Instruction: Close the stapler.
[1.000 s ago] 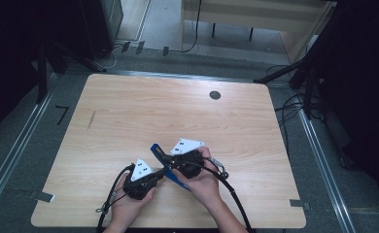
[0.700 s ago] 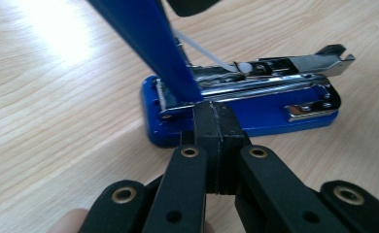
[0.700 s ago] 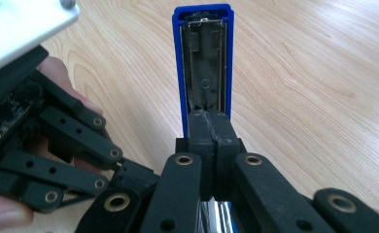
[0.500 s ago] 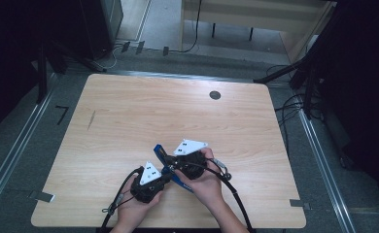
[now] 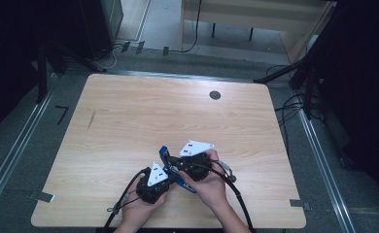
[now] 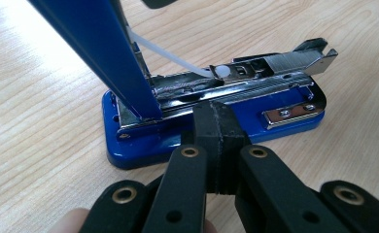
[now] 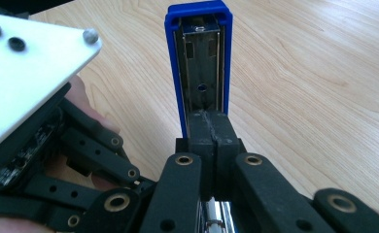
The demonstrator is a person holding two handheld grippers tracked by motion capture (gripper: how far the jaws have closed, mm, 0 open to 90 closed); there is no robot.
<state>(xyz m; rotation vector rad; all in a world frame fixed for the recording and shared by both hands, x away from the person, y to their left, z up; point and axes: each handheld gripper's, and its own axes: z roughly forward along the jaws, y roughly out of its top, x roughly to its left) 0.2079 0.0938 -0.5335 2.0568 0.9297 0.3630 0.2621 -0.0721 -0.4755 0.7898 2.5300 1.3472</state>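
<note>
Near the table's (image 5: 129, 121) front edge, at about six o'clock on the tabletop, the person's two hands hold the grippers close together around a blue stapler (image 6: 216, 116) that lies opened on the wood. The left gripper (image 5: 154, 180) sits nearest, at roughly seven o'clock from the stapler; in the left gripper view its black jaws are pressed fully together, with nothing between them, and their joined tip stands against the long side of the stapler's blue base, right at twelve o'clock ahead of it. Behind the tip runs the metal staple channel, and the blue lid rises steeply toward eleven o'clock. The right gripper (image 5: 193, 162) lies just beyond, at about one o'clock from the left one. Its jaws are likewise closed on themselves, the tip touching or nearly touching the lower end of the raised lid (image 7: 200, 58), whose metal-lined underside faces the camera at twelve o'clock. Farther off, a dark round grommet (image 5: 215, 95) sits near the table's far edge.
</note>
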